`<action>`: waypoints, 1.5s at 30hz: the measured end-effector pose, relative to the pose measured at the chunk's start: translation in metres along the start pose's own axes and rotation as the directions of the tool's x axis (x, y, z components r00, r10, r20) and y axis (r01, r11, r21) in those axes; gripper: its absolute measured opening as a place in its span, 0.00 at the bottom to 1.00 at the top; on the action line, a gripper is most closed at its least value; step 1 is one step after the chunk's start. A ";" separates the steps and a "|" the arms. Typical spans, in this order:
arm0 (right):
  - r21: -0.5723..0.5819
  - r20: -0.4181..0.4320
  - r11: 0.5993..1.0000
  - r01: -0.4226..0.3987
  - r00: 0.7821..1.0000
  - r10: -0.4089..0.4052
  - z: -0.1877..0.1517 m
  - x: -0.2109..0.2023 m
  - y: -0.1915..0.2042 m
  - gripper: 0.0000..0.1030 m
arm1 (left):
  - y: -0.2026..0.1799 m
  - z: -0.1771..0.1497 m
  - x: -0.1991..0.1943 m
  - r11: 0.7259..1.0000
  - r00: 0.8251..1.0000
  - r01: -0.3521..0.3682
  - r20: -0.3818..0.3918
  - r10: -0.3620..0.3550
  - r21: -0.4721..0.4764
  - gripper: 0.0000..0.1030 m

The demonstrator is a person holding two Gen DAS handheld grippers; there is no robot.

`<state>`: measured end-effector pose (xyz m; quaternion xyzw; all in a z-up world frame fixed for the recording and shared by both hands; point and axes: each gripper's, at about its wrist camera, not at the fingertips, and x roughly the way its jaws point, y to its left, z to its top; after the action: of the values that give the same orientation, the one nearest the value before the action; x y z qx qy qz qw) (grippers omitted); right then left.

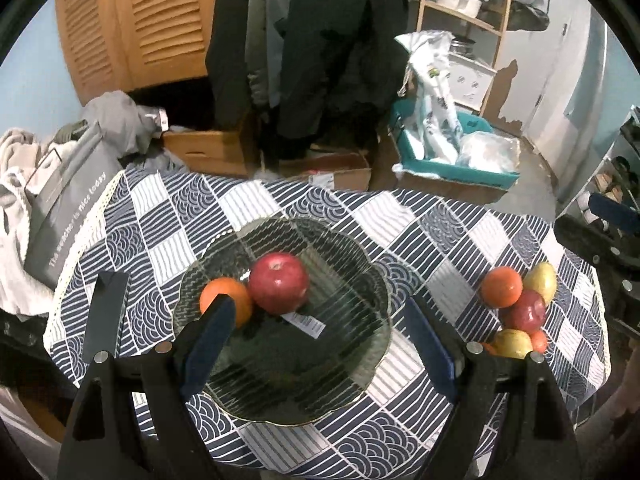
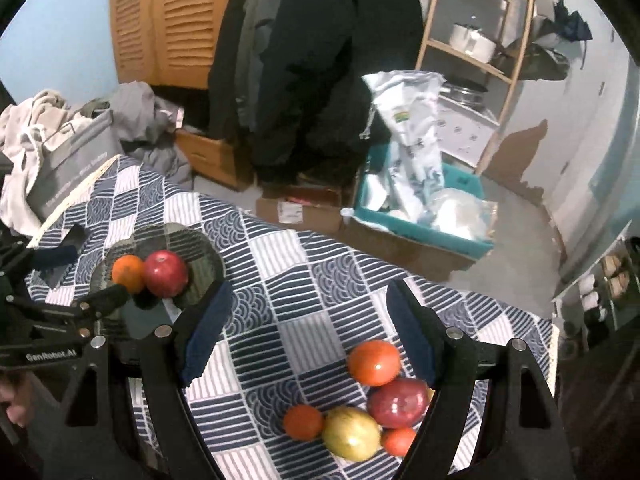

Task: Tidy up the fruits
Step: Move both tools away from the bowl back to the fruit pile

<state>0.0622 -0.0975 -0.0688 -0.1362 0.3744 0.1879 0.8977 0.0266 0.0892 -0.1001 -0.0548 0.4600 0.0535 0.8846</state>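
A ribbed glass plate [image 1: 344, 376] [image 2: 200, 252] on the patterned tablecloth holds a red apple [image 1: 279, 283] [image 2: 165, 273] and an orange [image 1: 226, 300] [image 2: 127, 273]. My left gripper [image 1: 318, 344] hovers open above the plate with nothing between its fingers. At the table's right, several loose fruits lie together: an orange [image 1: 502, 286] [image 2: 374, 362], a red apple [image 1: 526, 311] [image 2: 398, 402], a yellow-green apple [image 1: 541, 280], another yellow apple [image 2: 351, 434] [image 1: 512, 343] and small oranges [image 2: 303, 422]. My right gripper [image 2: 308, 332] is open above this pile, holding nothing.
The tablecloth [image 1: 420, 240] drapes a small table with edges close on all sides. A grey bag [image 1: 68, 204] and clothes sit at the left. Cardboard boxes [image 1: 208, 148], hanging coats [image 1: 312, 40], a teal bin [image 1: 452, 160] and a wooden shelf [image 1: 492, 12] stand beyond.
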 end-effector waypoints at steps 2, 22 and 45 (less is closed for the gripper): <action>0.008 0.006 1.000 0.009 1.000 -0.009 -0.002 -0.005 -0.007 0.78 | -0.004 0.002 -0.004 1.000 1.000 -0.002 0.012 0.002 0.006 0.85; 0.138 -0.012 0.984 0.113 0.994 -0.112 -0.035 -0.027 -0.089 0.80 | -0.060 0.017 -0.013 0.995 0.998 0.057 0.036 -0.060 0.075 0.85; 0.274 -0.118 0.940 0.201 0.977 -0.175 -0.093 -0.021 -0.177 0.80 | -0.152 0.021 0.014 0.973 0.992 0.124 -0.034 -0.120 0.194 0.85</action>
<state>0.0685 -0.2961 -0.0985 -0.0495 0.4236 0.0390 0.9036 0.0736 -0.0568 -0.0920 0.0037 0.4684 -0.0468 0.8822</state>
